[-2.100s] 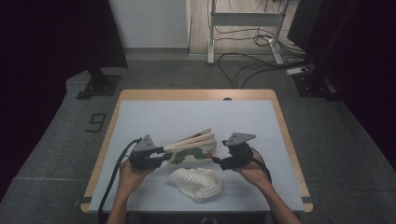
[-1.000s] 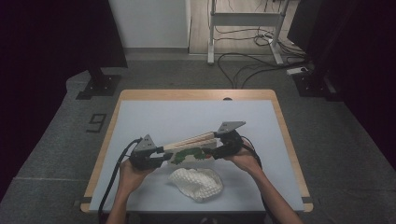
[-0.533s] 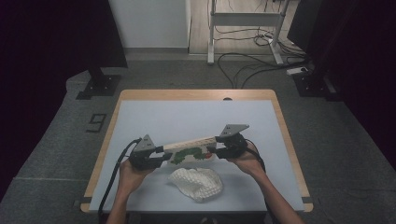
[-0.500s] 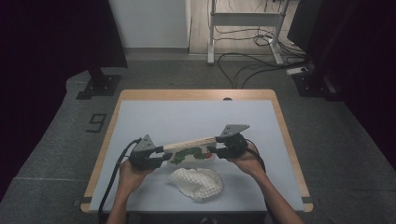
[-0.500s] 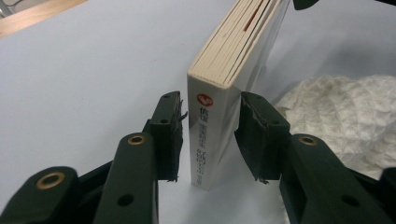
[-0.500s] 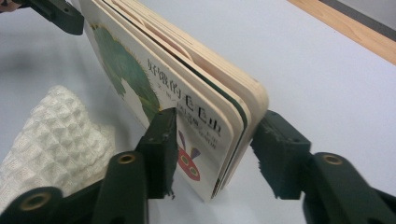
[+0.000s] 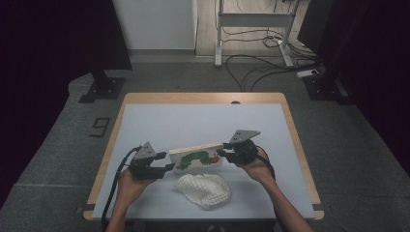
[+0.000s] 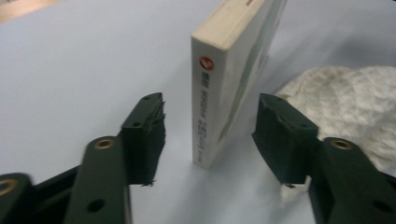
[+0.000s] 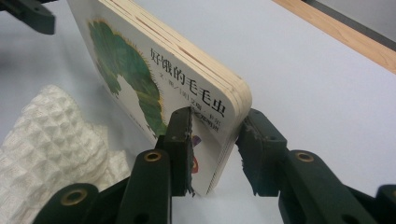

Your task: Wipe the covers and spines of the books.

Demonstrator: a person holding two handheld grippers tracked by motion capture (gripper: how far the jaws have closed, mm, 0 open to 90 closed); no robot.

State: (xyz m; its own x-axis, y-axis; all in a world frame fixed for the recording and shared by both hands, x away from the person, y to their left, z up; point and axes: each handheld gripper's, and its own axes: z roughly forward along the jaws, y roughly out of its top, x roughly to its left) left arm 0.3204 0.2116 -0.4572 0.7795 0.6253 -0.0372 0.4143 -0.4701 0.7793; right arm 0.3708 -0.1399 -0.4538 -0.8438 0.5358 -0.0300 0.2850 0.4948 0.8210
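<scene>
A thick board book [image 7: 196, 157] with a green caterpillar on its cover stands closed on its long edge, cover towards the person. My left gripper [image 7: 170, 161] is at its spine end. In the left gripper view its jaws have just been opening, and now the gripper [image 8: 209, 105] straddles the spine [image 8: 219, 84] with a gap on each side. My right gripper [image 7: 220, 153] has just closed on the page-edge end. In the right gripper view this gripper [image 9: 215, 116] pinches the book [image 9: 187, 84] front and back.
A crumpled white waffle cloth [image 7: 203, 189] lies just in front of the book, also near the jaws [image 8: 345, 98] [image 9: 46, 135]. The pale blue table top [image 7: 193, 121] has a wooden rim, with dark floor and cables beyond.
The book was fanned open two seconds ago and now stands closed. My right gripper moved left to its end and closed on it. The left hand stayed in place.
</scene>
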